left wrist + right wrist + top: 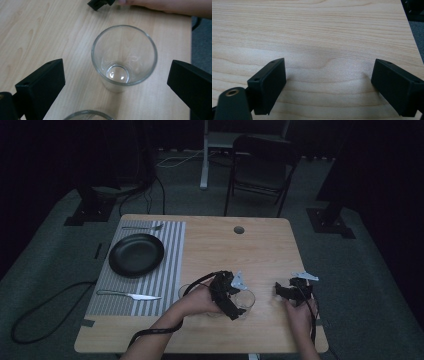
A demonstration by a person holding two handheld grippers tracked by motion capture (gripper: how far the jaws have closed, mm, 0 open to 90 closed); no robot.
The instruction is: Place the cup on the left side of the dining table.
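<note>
While the striped placemat (170, 245) already carries a black plate (136, 254), fork (144, 227) and knife (129, 295), the glasses seem not yet placed. A clear, empty tumbler (124, 56) stands upright on the table (37, 30) between the wide-open left hand-held gripper (116, 82); a second glass rim (87, 115) sits nearer. The right hand-held gripper (328, 87) rests open, empty.

High view dim, perhaps underexposed — gripper views brighter, soft shadows under jaws, glass (124, 56) rim slightly blurred.

Glass (124, 56) between wide-apart jaws
</note>
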